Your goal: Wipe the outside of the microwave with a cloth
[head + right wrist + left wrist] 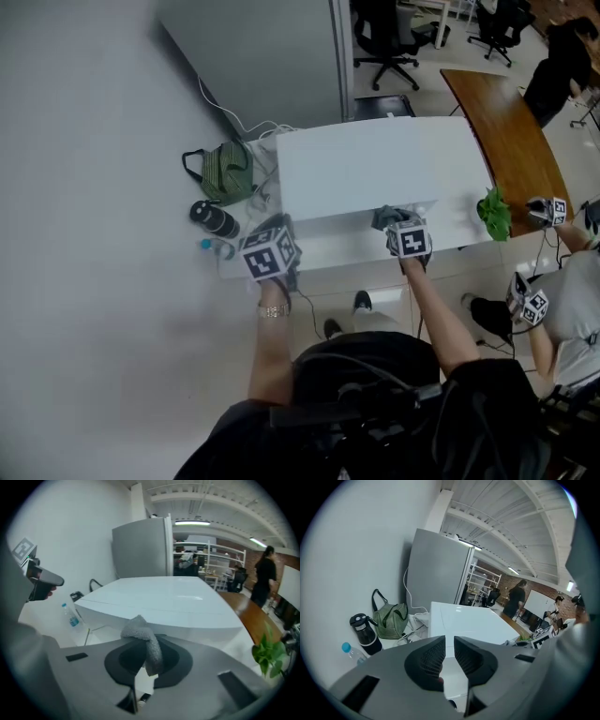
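Cloth [146,645] (one, grey) clamped in right gripper [140,663]; left gripper [449,654] parted, empty; one microwave [375,173].

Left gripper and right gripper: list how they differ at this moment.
The right gripper is clamped on a grey cloth; the left gripper holds nothing, its jaws a narrow gap apart. In the head view the right gripper sits at the middle of the front edge of the microwave; the left gripper sits by its front left corner. Both point toward the microwave.

white table [328,251] with microwave [380,173], bag [228,172], flask [214,218]
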Tool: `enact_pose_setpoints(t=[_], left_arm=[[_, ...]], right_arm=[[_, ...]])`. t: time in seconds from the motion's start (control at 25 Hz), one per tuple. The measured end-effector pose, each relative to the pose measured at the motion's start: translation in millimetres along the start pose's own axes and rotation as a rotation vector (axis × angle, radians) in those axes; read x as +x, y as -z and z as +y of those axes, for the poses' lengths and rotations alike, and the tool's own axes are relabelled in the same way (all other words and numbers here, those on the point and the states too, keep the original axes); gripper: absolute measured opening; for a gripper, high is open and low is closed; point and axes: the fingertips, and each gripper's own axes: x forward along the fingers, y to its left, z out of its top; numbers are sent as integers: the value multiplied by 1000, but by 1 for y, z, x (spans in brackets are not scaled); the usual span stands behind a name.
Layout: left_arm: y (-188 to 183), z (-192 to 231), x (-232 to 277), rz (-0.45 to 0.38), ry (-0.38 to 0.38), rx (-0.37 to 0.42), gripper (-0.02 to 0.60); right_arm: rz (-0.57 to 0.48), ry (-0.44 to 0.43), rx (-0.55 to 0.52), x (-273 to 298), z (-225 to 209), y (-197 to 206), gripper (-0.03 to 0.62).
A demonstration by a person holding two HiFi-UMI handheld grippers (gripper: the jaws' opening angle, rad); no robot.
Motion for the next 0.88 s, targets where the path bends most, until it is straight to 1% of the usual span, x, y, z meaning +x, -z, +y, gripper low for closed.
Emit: enact_pose_setpoints(t=[0.12, 0.2, 0.28, 0.36, 0.4, 0.48, 0.56, 0.64, 0.68, 0.76, 0.8, 0.88], left_arm=[[1, -16, 3, 2, 49, 18, 64], [1, -21, 2, 0, 64, 22, 64], [1, -22, -1, -3, 66, 20, 64], [1, -19, -4, -7, 61, 19, 63], [1, -16, -5, -7, 55, 19, 64], [5, -8, -8, -8, 39, 16, 63], [8, -2, -12, -8, 25, 13, 63], [9, 3, -20, -9, 11, 10, 64], [9, 6, -24, -10, 3, 8, 64], [10, 12, -31, -12, -12, 5, 64], [11, 15, -34, -13, -21, 3, 64], [12, 22, -41, -15, -38, -1, 64]], right_arm=[[5, 133, 95, -16, -68, 17, 21], [-3, 194, 138, -29, -97, 18, 21], [-9, 223, 175, -38, -108, 19, 21], [-14, 208, 192, -39, -96, 19, 21], [-17, 177, 187, -36, -79, 17, 21], [-27, 73, 157, -23, -26, 11, 21], [-57, -79, 106, -11, 49, -7, 21], [-95, -239, 32, -1, 130, -30, 21], [-94, -300, -12, 8, 165, -35, 21], [-58, -378, -105, 35, 218, -30, 21], [-30, -397, -145, 51, 236, -23, 21], [27, -405, -195, 77, 255, -8, 21]])
